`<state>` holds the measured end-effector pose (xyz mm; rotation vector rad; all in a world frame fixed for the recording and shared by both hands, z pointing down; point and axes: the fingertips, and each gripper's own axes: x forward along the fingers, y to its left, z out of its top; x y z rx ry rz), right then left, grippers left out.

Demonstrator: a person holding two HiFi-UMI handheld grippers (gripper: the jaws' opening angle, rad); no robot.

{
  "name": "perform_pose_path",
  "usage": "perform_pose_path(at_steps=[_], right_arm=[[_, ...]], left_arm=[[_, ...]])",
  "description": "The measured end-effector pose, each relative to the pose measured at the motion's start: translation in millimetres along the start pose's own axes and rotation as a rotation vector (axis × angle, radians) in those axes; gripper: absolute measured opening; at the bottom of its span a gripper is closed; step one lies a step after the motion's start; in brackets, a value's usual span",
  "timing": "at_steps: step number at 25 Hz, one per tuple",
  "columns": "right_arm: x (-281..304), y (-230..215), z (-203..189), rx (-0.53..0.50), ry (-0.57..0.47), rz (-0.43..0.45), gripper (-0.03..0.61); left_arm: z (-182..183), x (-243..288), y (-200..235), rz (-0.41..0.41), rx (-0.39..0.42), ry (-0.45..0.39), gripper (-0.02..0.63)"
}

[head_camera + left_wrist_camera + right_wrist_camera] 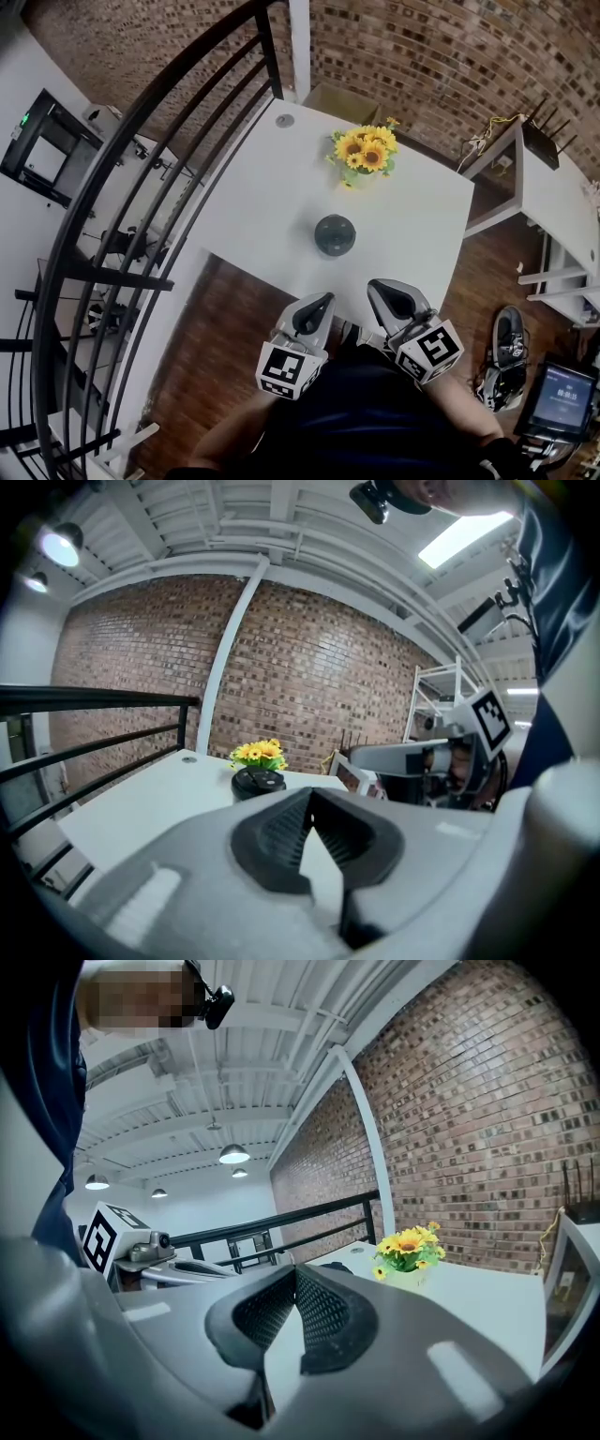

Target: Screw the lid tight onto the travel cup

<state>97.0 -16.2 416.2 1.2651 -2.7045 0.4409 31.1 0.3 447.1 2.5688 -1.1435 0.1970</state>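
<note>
The dark travel cup (335,234) stands upright in the middle of the white table (262,206), with a dark lid on top. In the left gripper view the cup (258,782) shows just beyond the jaws. In the right gripper view only its top edge (336,1267) peeks over the jaws. My left gripper (323,302) (309,795) and right gripper (386,291) (295,1269) hover side by side at the table's near edge, short of the cup. Both are shut with nothing between the jaws. Neither touches the cup.
A pot of yellow sunflowers (364,150) stands on the table behind the cup. A black metal railing (122,216) runs along the table's left side. A brick wall (422,56) lies beyond. White shelving (553,206), shoes (506,361) and a screen (562,398) are on the right.
</note>
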Motion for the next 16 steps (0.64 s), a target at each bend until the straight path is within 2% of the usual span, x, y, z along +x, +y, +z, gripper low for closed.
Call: perform_pose_path(at_steps=[11, 16], right_arm=[[-1.9, 10.3, -0.9, 0.003, 0.010, 0.004, 0.011], [-0.2, 13.1, 2.4, -0.039, 0.016, 0.011, 0.011]], left_arm=[[-2.1, -7.5, -0.6, -0.006, -0.004, 0.007, 0.003], [-1.6, -8.4, 0.9, -0.003, -0.008, 0.008, 0.003]])
